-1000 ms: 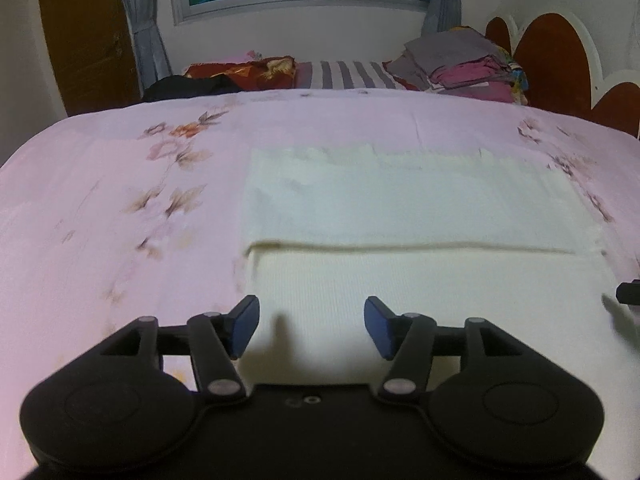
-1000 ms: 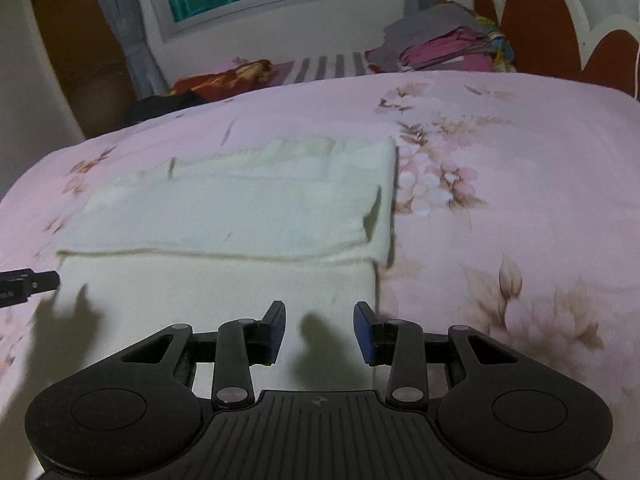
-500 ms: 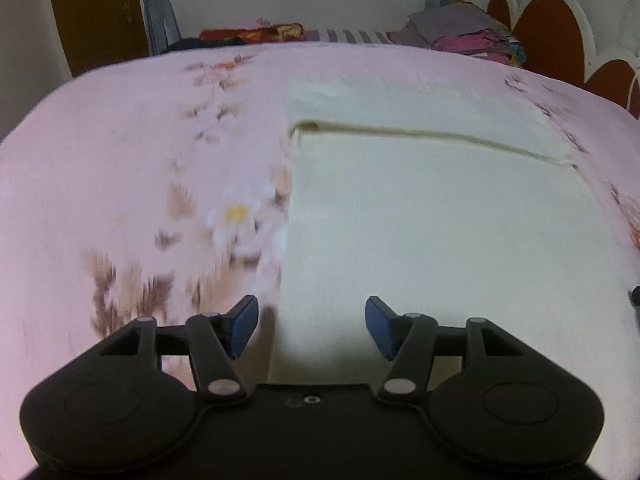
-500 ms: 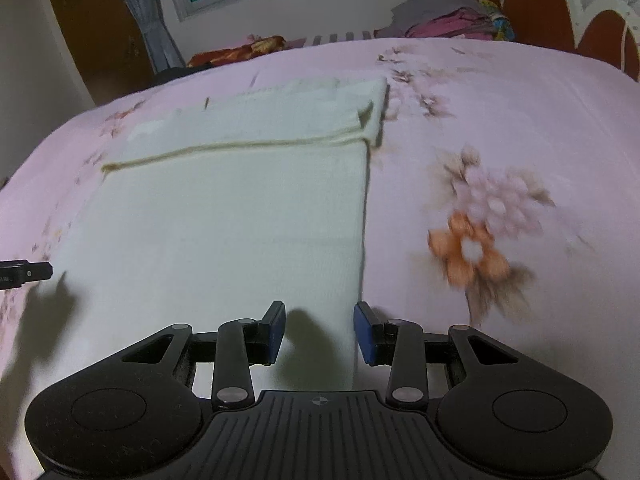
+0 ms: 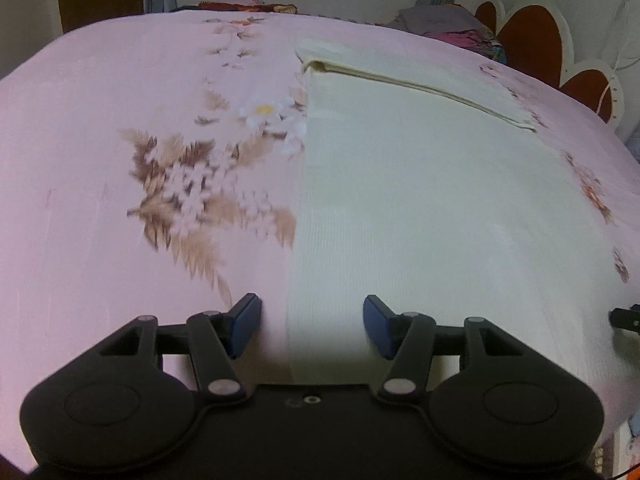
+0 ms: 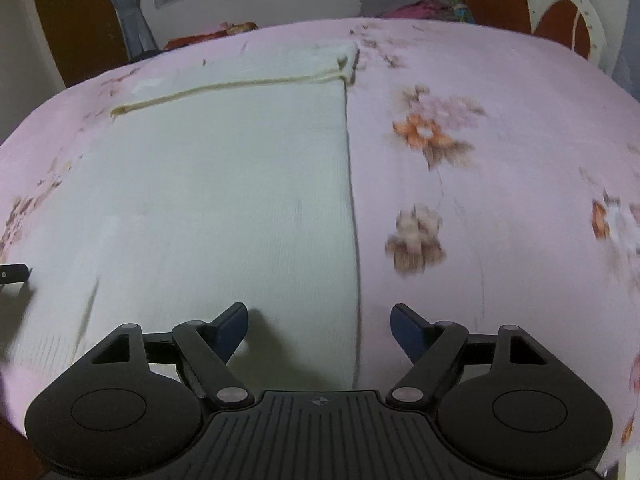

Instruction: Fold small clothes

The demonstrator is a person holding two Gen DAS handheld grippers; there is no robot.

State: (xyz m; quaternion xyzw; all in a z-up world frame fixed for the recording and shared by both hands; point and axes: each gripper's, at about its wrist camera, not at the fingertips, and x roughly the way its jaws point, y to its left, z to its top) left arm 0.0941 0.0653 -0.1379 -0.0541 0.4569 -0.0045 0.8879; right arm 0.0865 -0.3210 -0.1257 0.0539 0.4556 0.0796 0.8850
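Cream garment point(image 5: 420, 200) lies flat on the bedsheet point(image 5: 120, 140); left tongs point(image 5: 312, 326) gape empty, right tongs point(image 6: 319, 330) are opening.

Cream garment point(image 6: 224, 208) on floral bedsheet point(image 6: 500, 160)

Left claw point(image 5: 312, 326) open, right claw point(image 6: 319, 330) opening

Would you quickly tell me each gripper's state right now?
Left gripper: open, holding nothing.
Right gripper: opening, nothing between its fingers.
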